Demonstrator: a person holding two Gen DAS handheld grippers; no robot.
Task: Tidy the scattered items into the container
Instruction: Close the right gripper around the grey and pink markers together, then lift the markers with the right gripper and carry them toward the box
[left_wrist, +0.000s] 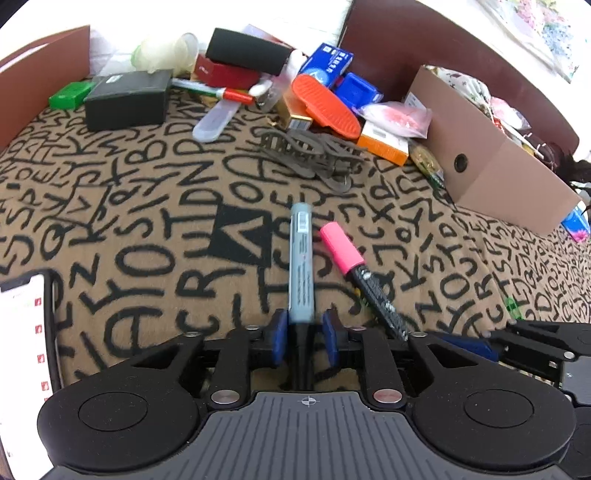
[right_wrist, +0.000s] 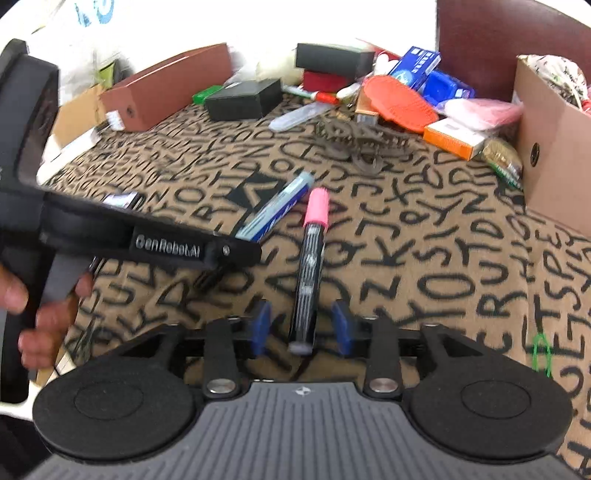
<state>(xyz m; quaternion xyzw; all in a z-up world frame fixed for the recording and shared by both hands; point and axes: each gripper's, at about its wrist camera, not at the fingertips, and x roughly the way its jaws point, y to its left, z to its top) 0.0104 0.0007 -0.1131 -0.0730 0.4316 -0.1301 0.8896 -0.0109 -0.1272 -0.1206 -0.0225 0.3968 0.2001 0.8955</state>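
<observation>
Letter-patterned cloth bears a grey-blue marker and pink-capped black marker, each between parted jaws.

Both claws sit low and level, the left claw narrowly parted, the right claw wider.

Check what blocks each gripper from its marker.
Nothing visible does. The grey-blue marker already lies between the open left gripper fingers, the pink-capped marker between the open right gripper fingers.
</observation>
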